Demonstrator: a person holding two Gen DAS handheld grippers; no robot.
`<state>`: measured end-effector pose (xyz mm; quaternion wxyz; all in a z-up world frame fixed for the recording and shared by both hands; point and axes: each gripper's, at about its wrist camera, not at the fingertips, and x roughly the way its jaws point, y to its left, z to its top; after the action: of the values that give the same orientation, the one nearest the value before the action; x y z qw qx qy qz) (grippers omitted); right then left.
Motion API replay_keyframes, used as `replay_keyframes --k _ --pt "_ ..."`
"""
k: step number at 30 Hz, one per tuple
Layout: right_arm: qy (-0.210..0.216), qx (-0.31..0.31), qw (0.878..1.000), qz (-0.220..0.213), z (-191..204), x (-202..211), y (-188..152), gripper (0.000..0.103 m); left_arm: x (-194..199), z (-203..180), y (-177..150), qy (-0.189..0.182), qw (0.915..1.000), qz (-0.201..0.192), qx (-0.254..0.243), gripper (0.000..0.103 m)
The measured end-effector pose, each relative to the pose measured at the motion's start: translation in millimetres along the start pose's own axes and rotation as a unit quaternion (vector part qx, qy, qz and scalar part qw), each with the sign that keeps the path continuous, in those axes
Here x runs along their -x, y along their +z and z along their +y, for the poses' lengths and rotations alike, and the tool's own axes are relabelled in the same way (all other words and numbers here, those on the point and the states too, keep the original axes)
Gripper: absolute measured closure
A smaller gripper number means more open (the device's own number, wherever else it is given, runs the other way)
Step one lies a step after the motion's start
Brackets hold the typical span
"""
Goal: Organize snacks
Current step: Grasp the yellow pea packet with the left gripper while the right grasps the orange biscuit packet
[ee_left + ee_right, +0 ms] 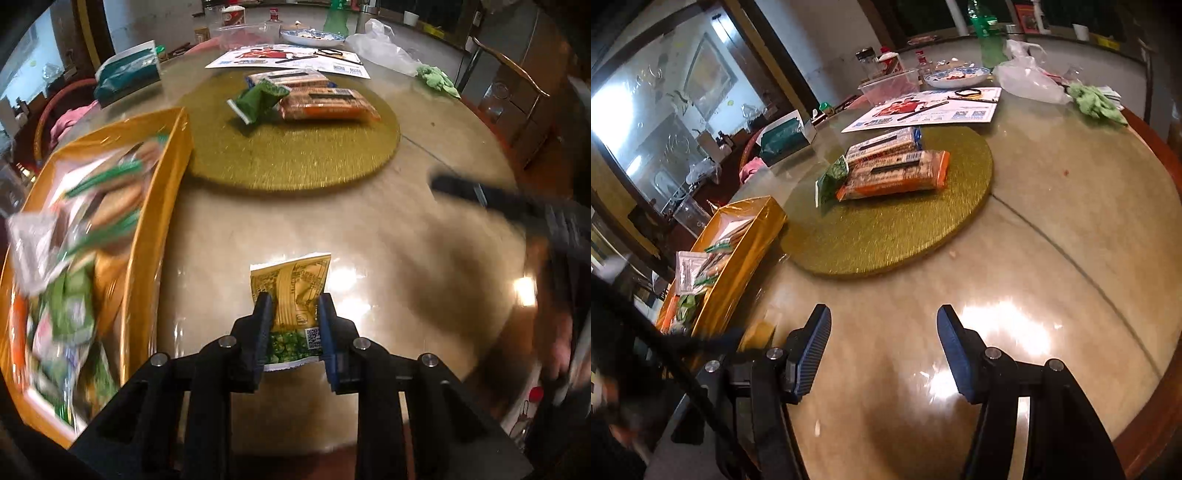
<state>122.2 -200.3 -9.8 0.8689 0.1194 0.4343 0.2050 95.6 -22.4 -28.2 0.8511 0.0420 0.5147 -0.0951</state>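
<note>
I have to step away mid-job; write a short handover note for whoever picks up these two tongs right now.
Left tongs: shut on a small yellow-and-green snack packet, held above the glossy beige table.
Right tongs: open, nothing between them.
Done: the gold rectangular tray at the left already holds many snack packets.
Left: drop the held packet in the tray, then clear the round gold mat, which still holds a green packet and two orange cracker packs.

A home dining room — round table [1052, 229] with turntable [886, 236], dish [956, 78], bottles, wooden chair [517, 96].
</note>
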Motion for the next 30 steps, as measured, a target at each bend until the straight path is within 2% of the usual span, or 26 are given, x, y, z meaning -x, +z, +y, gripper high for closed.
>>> replay_keyframes --k 3,7,14,22,24,28,30 --pt "-0.006 0.026 1.000 0.008 3.3 -9.8 22.0 0.035 5.6 -0.6 -9.8 0.001 1.0000 -0.003 -0.001 0.076" --pt "-0.041 0.061 0.997 0.015 7.4 -29.2 54.2 0.034 7.4 1.5 -15.6 0.024 0.9996 -0.012 0.000 0.076" --pt "-0.034 0.082 0.996 0.028 7.0 -60.1 103.5 0.034 9.2 8.2 -20.8 0.013 0.9997 -0.018 0.011 0.076" --pt "-0.026 0.110 0.993 0.043 10.3 -107.1 149.5 0.033 9.8 8.8 -22.7 0.020 0.9994 -0.025 0.013 0.076" --pt "-0.027 0.112 0.992 0.056 10.9 -119.0 158.3 0.033 10.0 8.9 -22.5 0.019 0.9995 -0.024 0.012 0.076" --pt "0.002 0.094 0.990 0.101 1.8 -139.6 162.4 0.033 10.7 10.4 -22.7 0.013 0.9995 -0.023 0.017 0.076" --pt "0.011 0.091 0.991 0.102 -0.4 -137.0 157.4 0.033 10.7 11.3 -23.1 0.011 0.9995 -0.024 0.018 0.076"
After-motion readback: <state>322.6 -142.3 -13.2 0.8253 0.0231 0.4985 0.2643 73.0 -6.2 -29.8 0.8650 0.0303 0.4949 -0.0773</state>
